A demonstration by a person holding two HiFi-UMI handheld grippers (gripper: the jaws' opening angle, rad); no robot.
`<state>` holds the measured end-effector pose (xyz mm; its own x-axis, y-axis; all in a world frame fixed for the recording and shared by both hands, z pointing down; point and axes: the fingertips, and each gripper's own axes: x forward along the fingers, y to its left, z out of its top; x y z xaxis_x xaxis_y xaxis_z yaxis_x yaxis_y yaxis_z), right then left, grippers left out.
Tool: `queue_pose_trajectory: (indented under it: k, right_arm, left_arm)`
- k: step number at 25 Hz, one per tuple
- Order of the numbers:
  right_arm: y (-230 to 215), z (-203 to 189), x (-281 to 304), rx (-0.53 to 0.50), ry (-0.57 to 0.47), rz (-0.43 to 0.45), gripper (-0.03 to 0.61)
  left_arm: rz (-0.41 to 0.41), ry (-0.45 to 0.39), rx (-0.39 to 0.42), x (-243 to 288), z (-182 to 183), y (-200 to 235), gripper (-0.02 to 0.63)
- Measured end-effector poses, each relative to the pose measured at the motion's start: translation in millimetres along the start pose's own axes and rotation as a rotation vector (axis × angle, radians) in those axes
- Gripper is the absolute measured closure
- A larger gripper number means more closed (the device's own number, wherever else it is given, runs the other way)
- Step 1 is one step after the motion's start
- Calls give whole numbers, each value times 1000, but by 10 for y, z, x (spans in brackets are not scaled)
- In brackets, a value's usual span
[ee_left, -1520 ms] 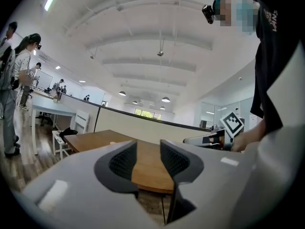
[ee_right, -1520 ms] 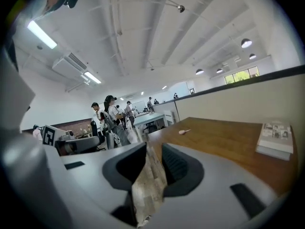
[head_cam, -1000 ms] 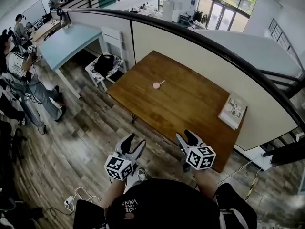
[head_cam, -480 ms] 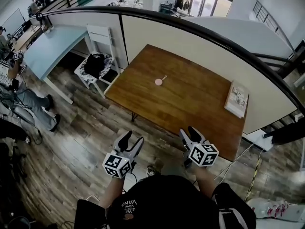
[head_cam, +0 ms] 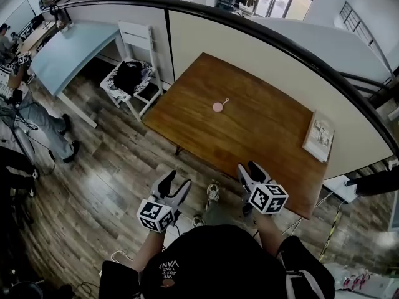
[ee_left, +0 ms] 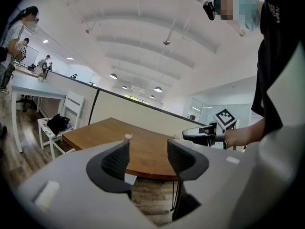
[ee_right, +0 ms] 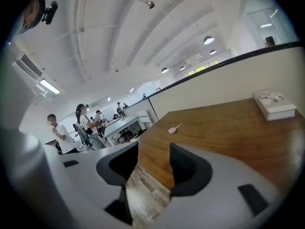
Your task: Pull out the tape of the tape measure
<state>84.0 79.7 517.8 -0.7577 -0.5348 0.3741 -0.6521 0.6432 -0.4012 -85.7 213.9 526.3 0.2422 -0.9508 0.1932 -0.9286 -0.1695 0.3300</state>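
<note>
A small pink round tape measure (head_cam: 217,107) with a short tab sticking out lies near the middle of the brown wooden table (head_cam: 262,142). It also shows far off in the left gripper view (ee_left: 127,136) and the right gripper view (ee_right: 172,130). My left gripper (head_cam: 175,185) hangs over the floor, short of the table's near edge, open and empty. My right gripper (head_cam: 250,170) is over the table's near edge, open with nothing between its jaws. Both are well away from the tape measure.
A book (head_cam: 318,137) lies at the table's right end. A dark rail tops a cream partition (head_cam: 249,48) behind the table. A white chair with a black bag (head_cam: 129,78) and a light blue table (head_cam: 68,52) stand to the left, with people (head_cam: 28,98) nearby.
The view has shifted as the person steps toward the table; a shoe now shows on the floor between the grippers. Both grippers stay open and empty.
</note>
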Motion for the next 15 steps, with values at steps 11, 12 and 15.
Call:
queue_pose_trajectory:
  k: [11, 12, 15]
  right_arm:
    - [-430, 478, 604, -4, 7, 7, 389]
    - [-489, 515, 661, -2, 9, 6, 390]
    - [-662, 618, 836, -6, 17, 13, 390]
  left_arm:
    - [35, 0, 16, 736, 285, 395, 368]
    - [32, 5, 18, 838, 293, 416, 367]
    - [25, 26, 25, 1154, 290, 480, 360]
